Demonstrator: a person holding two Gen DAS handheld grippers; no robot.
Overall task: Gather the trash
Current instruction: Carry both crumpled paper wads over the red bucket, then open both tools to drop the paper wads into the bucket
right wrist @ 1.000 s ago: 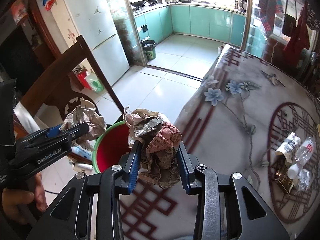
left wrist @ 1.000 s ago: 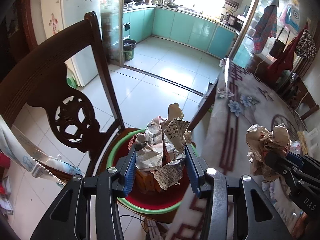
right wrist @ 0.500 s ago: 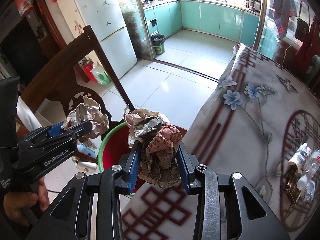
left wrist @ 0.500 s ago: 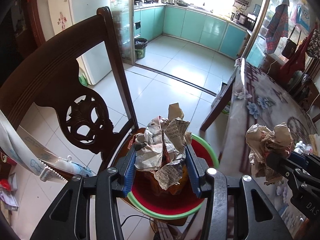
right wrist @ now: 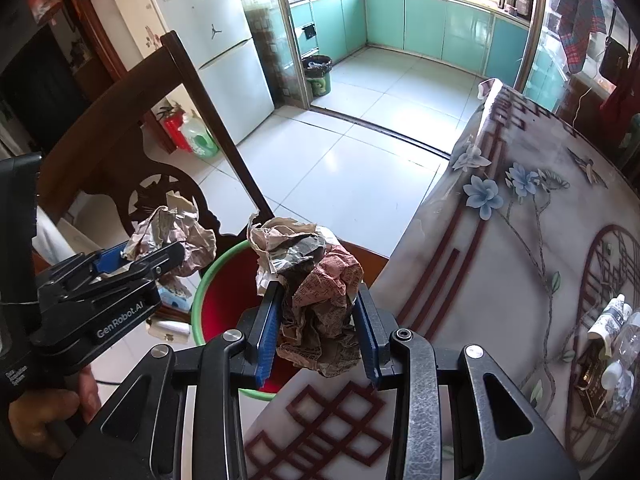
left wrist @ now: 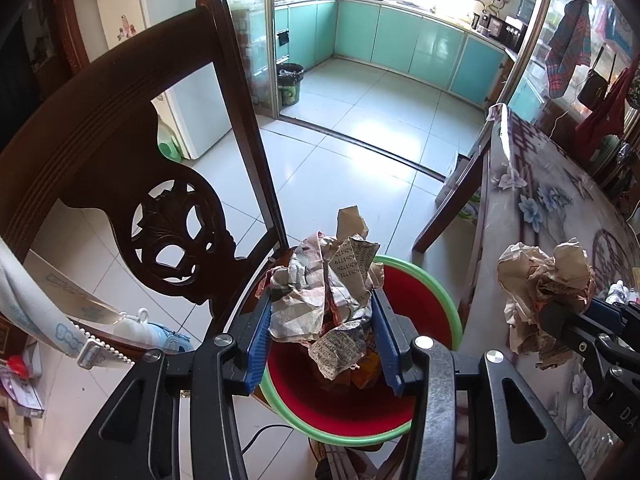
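My left gripper point(left wrist: 322, 312) is shut on a crumpled newspaper ball point(left wrist: 328, 288) and holds it right above a red bin with a green rim point(left wrist: 448, 308) that stands on a chair seat. The bin holds some orange trash. My right gripper point(right wrist: 318, 320) is shut on a crumpled brown paper wad point(right wrist: 320, 292) above the table edge, just right of the bin point(right wrist: 208, 280). The left gripper's ball also shows in the right wrist view point(right wrist: 172, 232), and the right gripper's wad in the left wrist view point(left wrist: 544, 280).
A dark carved wooden chair back point(left wrist: 120, 128) rises left of the bin. The table with a flowered cloth point(right wrist: 520, 240) lies to the right, with small bottles point(right wrist: 612, 320) near its right side. Tiled floor leads to a kitchen with a bin point(right wrist: 318, 74).
Both grippers have moved left, from over the table edge toward the chair. The left gripper's paper ball now hangs over the middle of the red bin. Both stay shut on their paper.
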